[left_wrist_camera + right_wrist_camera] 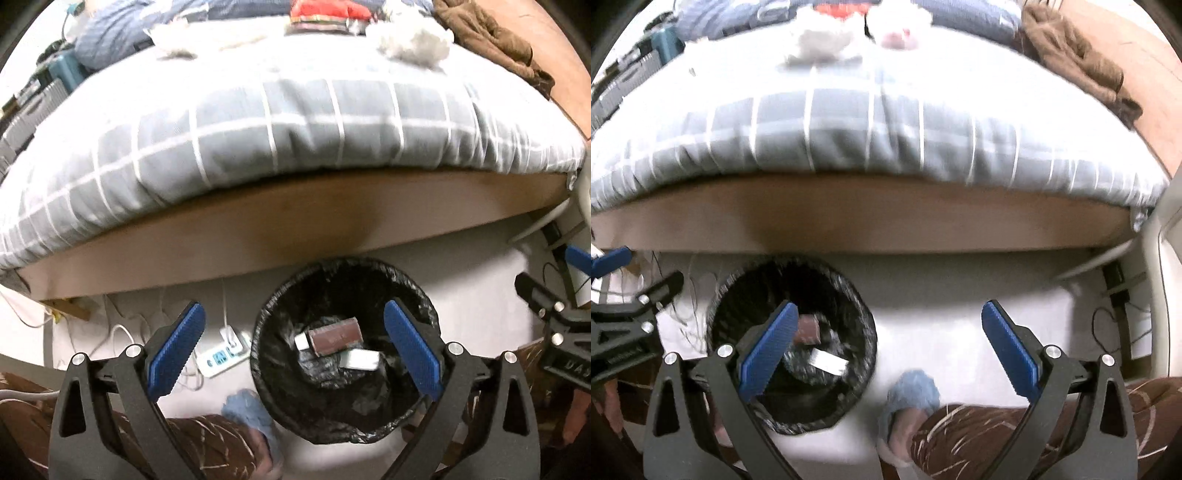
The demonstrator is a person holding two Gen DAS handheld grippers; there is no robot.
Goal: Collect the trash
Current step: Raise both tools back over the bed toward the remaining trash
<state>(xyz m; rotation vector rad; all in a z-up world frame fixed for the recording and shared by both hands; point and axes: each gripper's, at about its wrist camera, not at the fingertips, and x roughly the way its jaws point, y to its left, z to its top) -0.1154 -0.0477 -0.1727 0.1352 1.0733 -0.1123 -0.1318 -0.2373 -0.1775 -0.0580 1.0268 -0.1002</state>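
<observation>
Bed frame [258, 225] just behind lined bin [266, 332], power strip [221, 356] beside.

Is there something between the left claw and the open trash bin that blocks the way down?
Nothing visible does. The left claw is open and empty above the bin, whose mouth is uncovered; boxes lie at its bottom.

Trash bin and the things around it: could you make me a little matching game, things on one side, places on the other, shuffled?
Things:
1. brown box
2. power strip
3. checked blanket
4. left gripper

Places:
A. on the bed, above the wooden frame
B. inside the black-lined trash bin
C. open above the bin, holding nothing
D. on the floor, left of the bin

Pairs: 1-B, 2-D, 3-A, 4-C
</observation>
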